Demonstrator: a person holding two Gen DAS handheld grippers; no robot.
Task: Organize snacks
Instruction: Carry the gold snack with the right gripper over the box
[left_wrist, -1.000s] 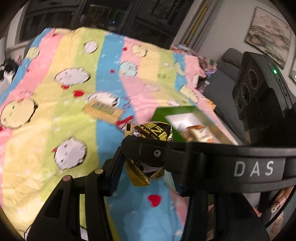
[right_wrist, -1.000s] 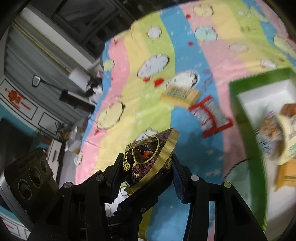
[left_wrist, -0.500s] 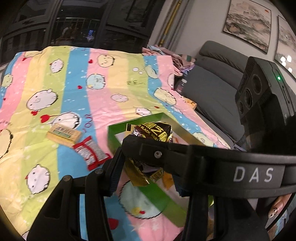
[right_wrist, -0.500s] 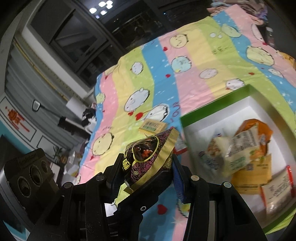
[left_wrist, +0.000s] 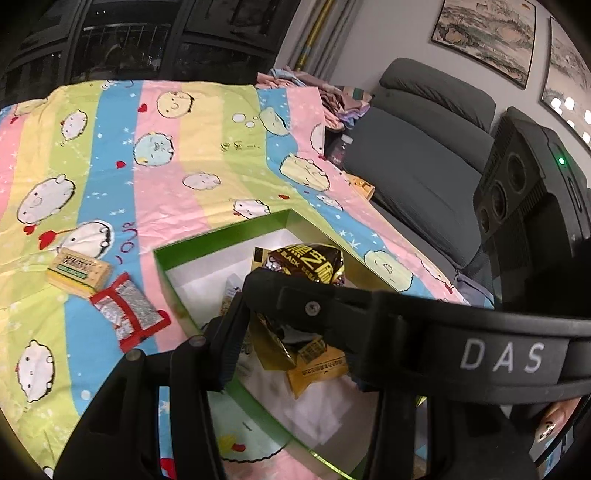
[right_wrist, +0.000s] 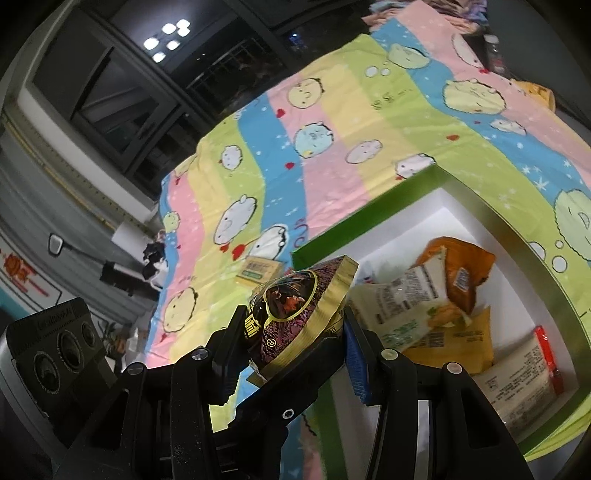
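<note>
Delivery looks to be the step: from the left wrist, both grippers' fingers are clamped on the dark gold-edged snack packet (left_wrist: 306, 264) over the green box (left_wrist: 173, 284); from the right wrist, the right gripper (right_wrist: 291, 328) pinches it at the box's near rim, so next comes lowering and releasing.

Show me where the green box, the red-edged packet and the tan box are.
green box (left_wrist: 173, 277), left wrist view, near-left wall.
red-edged packet (left_wrist: 129, 310), left wrist view, silver middle.
tan box (left_wrist: 79, 272), left wrist view, top face.
</note>
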